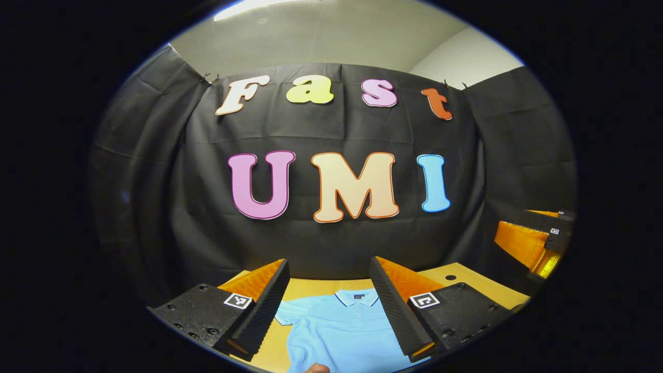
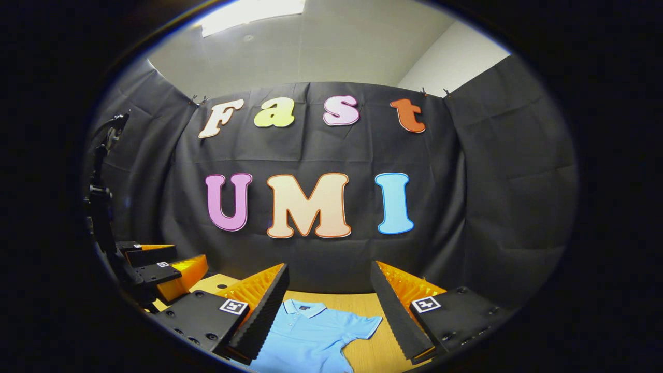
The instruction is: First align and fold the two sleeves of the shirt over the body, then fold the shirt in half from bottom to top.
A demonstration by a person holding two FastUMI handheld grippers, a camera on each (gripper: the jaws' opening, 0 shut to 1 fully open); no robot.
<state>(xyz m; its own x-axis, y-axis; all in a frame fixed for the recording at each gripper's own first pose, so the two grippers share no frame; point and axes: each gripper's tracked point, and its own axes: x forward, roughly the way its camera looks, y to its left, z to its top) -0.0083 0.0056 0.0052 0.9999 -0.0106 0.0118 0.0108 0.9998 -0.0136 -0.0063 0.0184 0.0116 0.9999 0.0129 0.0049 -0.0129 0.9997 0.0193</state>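
Note:
A light blue polo shirt (image 1: 336,326) lies flat on the wooden table (image 1: 458,282), collar toward the back wall, short sleeves spread out. My left gripper (image 1: 329,263) hovers above it, open and empty, framing the collar and chest. In the right gripper view the shirt (image 2: 311,336) sits low and left, with one sleeve (image 2: 365,326) out on the table (image 2: 375,352). My right gripper (image 2: 329,265) is open and empty above that side. Each gripper shows in the other's view, the right one (image 1: 525,233) at the far right and the left one (image 2: 158,267) at the far left.
Black cloth walls close the table at the back and both sides. A dark stand (image 2: 101,207) rises at the left edge in the right gripper view. A fingertip (image 1: 316,369) pokes in at the bottom of the left gripper view.

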